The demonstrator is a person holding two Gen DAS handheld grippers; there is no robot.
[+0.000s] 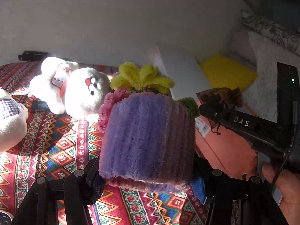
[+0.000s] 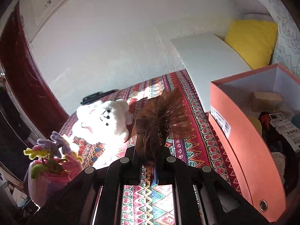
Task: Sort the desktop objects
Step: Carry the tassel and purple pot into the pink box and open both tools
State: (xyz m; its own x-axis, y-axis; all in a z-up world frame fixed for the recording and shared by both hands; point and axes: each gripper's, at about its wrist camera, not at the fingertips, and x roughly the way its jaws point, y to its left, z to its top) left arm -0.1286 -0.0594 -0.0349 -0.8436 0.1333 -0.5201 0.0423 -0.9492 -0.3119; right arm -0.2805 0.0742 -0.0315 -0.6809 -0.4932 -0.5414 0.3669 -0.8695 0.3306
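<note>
a cloth in red with woven zigzag and diamond bands in blue, green, orange and white (image 2: 189, 112) covers the flat surface that carries everything. lying on it is a white plush bear with black bead eyes (image 2: 106, 121), on its back in bright sun, and at the left edge of the left wrist view part of a second white plush toy with a lilac checked patch (image 1: 11, 120). a black slim object (image 2: 97, 95) lies at the far edge by the wall. an open salmon-orange cardboard box with a barcode label (image 2: 241, 140) stands on the right side, beside a white flat board (image 2: 208, 61).
</note>
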